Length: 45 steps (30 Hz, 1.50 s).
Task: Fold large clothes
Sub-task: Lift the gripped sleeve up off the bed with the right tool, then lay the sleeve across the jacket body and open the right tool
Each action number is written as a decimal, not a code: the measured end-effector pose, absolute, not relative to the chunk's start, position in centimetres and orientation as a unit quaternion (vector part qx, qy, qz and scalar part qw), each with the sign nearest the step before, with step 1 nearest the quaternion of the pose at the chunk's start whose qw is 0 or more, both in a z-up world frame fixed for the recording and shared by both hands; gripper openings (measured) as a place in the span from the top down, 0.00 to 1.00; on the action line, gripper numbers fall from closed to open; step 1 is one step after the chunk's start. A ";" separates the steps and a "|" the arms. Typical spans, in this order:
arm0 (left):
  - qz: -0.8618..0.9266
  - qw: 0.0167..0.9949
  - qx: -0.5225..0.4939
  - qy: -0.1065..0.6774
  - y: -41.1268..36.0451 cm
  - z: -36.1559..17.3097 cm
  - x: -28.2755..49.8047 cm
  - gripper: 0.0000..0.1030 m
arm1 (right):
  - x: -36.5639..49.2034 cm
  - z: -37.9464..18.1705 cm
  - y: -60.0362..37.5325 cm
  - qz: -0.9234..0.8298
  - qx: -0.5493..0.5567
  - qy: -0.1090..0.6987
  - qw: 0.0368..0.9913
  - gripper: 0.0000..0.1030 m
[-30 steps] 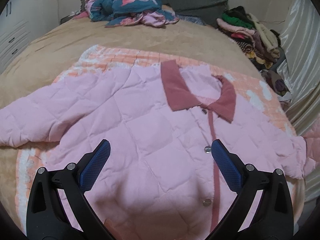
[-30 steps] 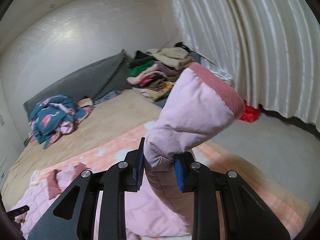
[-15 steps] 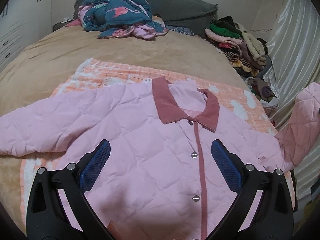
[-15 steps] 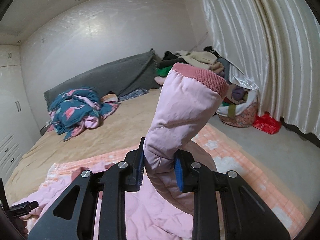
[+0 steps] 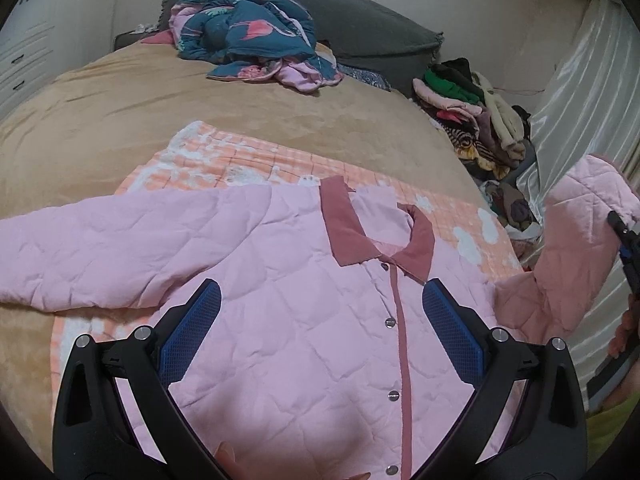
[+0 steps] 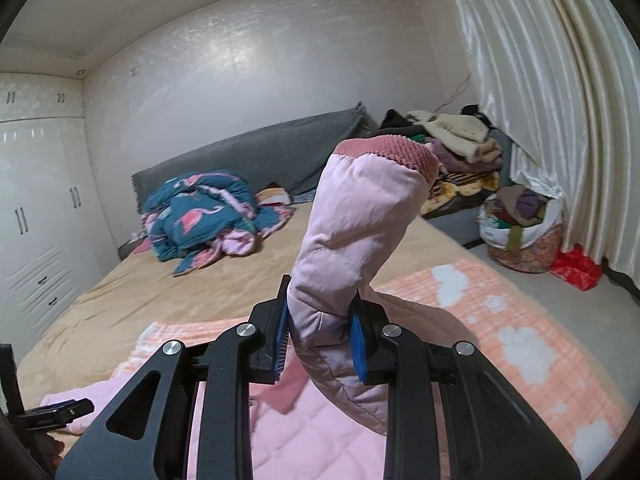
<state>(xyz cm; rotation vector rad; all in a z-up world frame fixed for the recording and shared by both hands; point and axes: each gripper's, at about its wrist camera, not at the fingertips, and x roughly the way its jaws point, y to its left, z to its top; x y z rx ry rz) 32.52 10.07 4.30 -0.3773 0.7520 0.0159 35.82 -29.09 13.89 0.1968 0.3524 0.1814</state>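
Observation:
A pink quilted jacket (image 5: 280, 312) with a dusty-rose collar (image 5: 344, 228) lies face up, buttoned, on an orange checked blanket (image 5: 248, 160) on the bed. Its one sleeve (image 5: 88, 252) lies spread out flat to the left. My left gripper (image 5: 320, 320) is open and empty, hovering over the jacket's chest. My right gripper (image 6: 320, 332) is shut on the other sleeve (image 6: 360, 224) and holds it raised, the rose cuff (image 6: 392, 150) pointing up. That raised sleeve also shows at the right edge of the left wrist view (image 5: 576, 240).
A crumpled teal flamingo quilt (image 5: 248, 36) lies near the grey headboard (image 5: 360, 20). A pile of clothes (image 5: 476, 120) sits at the bed's right side, with a full bag (image 6: 520, 232) and red bag (image 6: 576, 268) on the floor by the curtains (image 6: 540, 100). White wardrobes (image 6: 36, 200) stand left.
My right gripper has lifted the sleeve higher and swung it in over the bed. My left gripper has drawn back slightly, so the jacket's collar sits further away in its view.

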 end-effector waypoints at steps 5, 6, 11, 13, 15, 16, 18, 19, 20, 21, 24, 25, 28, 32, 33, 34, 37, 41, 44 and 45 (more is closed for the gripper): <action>0.015 0.909 -0.196 0.367 11.3 3.7 32.4 0.08 | 36.2 13.1 -25.4 0.112 0.088 0.181 0.973 0.77; 0.016 0.907 -0.201 0.370 11.6 3.5 32.4 0.08 | 36.3 12.8 -24.5 0.116 0.086 0.182 0.973 0.77; 0.016 0.899 -0.233 0.370 13.1 2.9 32.2 0.08 | 36.6 11.2 -21.4 0.126 0.074 0.189 0.971 0.77; 0.019 0.898 -0.239 0.369 13.7 2.7 32.2 0.08 | 36.7 10.5 -20.3 0.133 0.068 0.190 0.970 0.77; 0.024 0.897 -0.244 0.369 14.2 2.6 32.1 0.08 | 36.8 9.8 -19.2 0.137 0.063 0.192 0.970 0.77; 0.023 0.895 -0.249 0.369 14.4 2.5 32.1 0.08 | 37.0 9.4 -18.8 0.140 0.062 0.194 0.969 0.77; 0.021 0.893 -0.257 0.369 14.8 2.3 32.2 0.08 | 37.3 8.6 -17.9 0.143 0.061 0.199 0.968 0.77; 0.021 0.892 -0.261 0.369 15.0 2.2 32.2 0.08 | 37.4 8.2 -17.3 0.145 0.060 0.201 0.967 0.77; 0.021 0.891 -0.264 0.369 15.1 2.1 32.2 0.08 | 37.5 7.7 -16.8 0.147 0.059 0.203 0.966 0.77; 0.017 0.889 -0.271 0.369 15.3 1.9 32.3 0.08 | 37.6 7.4 -16.4 0.149 0.060 0.205 0.965 0.77; 0.000 0.880 -0.293 0.374 15.6 1.3 32.6 0.08 | 37.7 6.0 -14.6 0.156 0.050 0.211 0.964 0.77; -0.001 0.879 -0.294 0.375 15.6 1.1 32.7 0.08 | 37.7 5.4 -13.8 0.158 0.042 0.213 0.963 0.76; -0.004 0.874 -0.300 0.382 15.6 0.5 33.0 0.08 | 37.6 3.6 -11.4 0.176 0.014 0.224 0.959 0.76; -0.034 0.857 -0.338 0.388 16.0 -0.6 33.2 0.08 | 37.4 0.8 -8.6 0.226 -0.008 0.263 0.938 0.76; -0.038 0.853 -0.348 0.388 16.2 -0.8 33.2 0.08 | 37.2 0.2 -8.1 0.236 -0.014 0.270 0.933 0.75; -0.038 0.850 -0.354 0.389 16.4 -1.1 33.3 0.08 | 36.8 -0.3 -7.5 0.245 -0.019 0.272 0.930 0.75; -0.042 0.843 -0.370 0.389 16.8 -1.6 33.2 0.08 | 35.9 -1.7 -5.7 0.278 -0.033 0.296 0.913 0.73; -0.060 0.829 -0.393 0.393 17.0 -2.6 33.5 0.08 | 35.4 -4.3 -3.7 0.312 -0.050 0.354 0.880 0.63; -0.063 0.821 -0.398 0.404 16.9 -3.6 33.9 0.08 | 34.9 -5.7 -3.1 0.335 -0.049 0.386 0.858 0.48; -0.063 0.818 -0.400 0.409 16.8 -4.1 34.0 0.08 | 34.5 -5.6 -3.0 0.342 -0.048 0.386 0.855 0.43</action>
